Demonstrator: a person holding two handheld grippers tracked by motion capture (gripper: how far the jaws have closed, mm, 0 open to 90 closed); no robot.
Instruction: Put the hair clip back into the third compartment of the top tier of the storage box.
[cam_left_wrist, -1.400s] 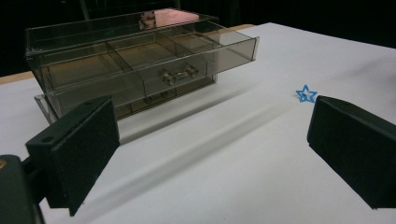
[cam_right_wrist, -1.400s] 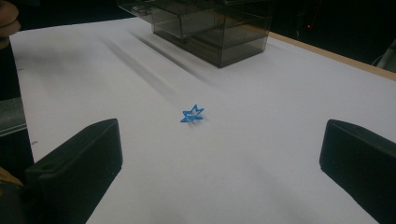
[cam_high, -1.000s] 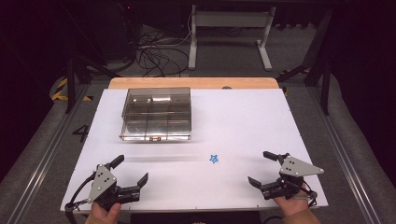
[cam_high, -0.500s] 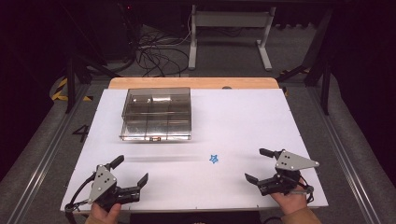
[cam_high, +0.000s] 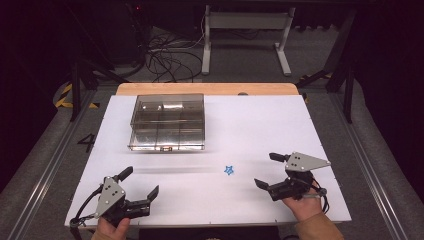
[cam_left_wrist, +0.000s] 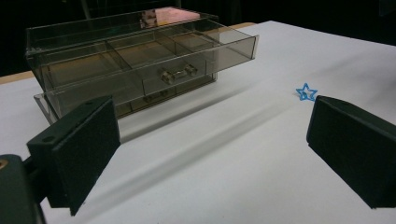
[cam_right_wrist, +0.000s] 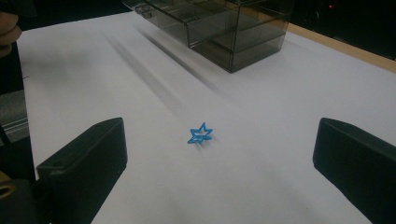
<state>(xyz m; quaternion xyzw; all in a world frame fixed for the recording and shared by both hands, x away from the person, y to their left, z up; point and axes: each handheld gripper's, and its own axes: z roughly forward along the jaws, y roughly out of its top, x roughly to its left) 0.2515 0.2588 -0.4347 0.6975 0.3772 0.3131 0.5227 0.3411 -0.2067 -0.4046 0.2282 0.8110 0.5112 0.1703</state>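
Two grippers are in my hands, and both are near my edge of the white table (cam_high: 260, 125). My left gripper (cam_high: 141, 182) sits at about seven o'clock on the table. Its jaws are wide apart and hold nothing. My right gripper (cam_high: 266, 170) sits at about five o'clock. Its jaws are wide apart too, and empty.

A little farther out, between the two grippers but nearer the right one, lies the small blue star-shaped ring (cam_high: 229, 170). It rests flat on the table, and nothing touches it. In the right gripper view the small blue star-shaped ring (cam_right_wrist: 200, 134) lies straight ahead, between my jaws but beyond them. I think my right gripper is lined up to go for it.

Farthest away, at about eleven o'clock, stands the smoky clear plastic drawer box (cam_high: 168, 121). In the left gripper view its top drawer (cam_left_wrist: 154, 60) looks pulled out a bit.

So I think the job has hardly started. The star is not picked up yet. I guess it should go into the box, but I cannot be sure.
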